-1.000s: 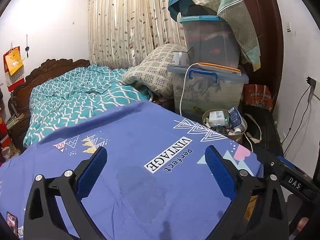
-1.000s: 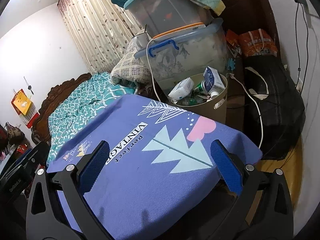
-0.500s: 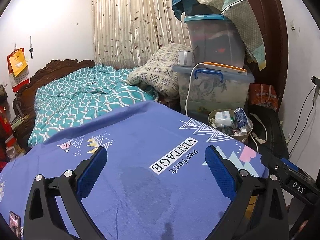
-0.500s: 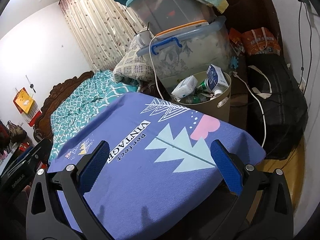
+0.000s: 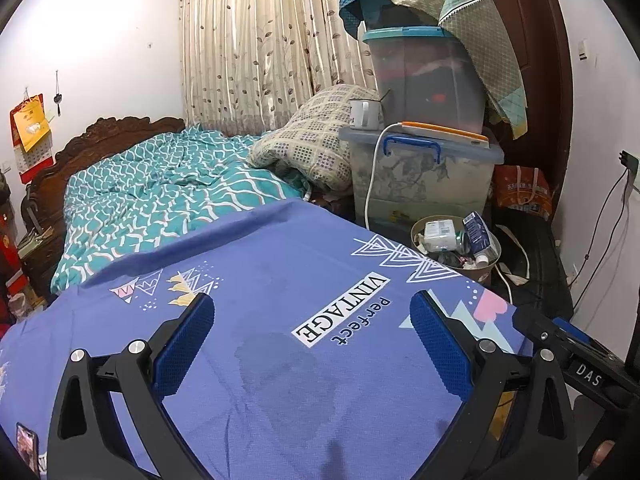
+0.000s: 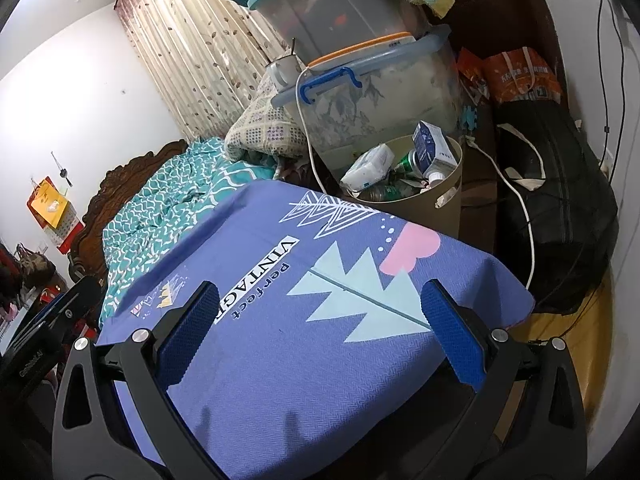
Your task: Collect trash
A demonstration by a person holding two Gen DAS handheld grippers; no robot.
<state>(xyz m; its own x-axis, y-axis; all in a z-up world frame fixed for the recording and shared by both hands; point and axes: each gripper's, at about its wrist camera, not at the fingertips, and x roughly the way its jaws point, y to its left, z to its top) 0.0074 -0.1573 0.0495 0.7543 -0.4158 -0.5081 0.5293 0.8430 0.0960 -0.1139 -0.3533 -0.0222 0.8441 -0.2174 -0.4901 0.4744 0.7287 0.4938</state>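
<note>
purple tablecloth [image 5: 280, 272], teal wavy bedspread [image 5: 160, 184]

The cloth [image 5: 280, 280] covers the whole table, so what's under it is anyone's guess, and its near edge runs off the bottom in both views. The bin's [image 6: 436, 204] lower half sits behind the cloth in the left view, and the stuff deep inside it is a jumble, can't tell pieces apart. Print on the carton [image 6: 434, 148] is too small to read. The top box [image 5: 428, 76] is cloudy; just dark and red shapes inside. A phone [image 5: 27, 446] is clipped by the bottom left corner. The right gripper's body [image 5: 576, 356] only pokes in at the edge.
</note>
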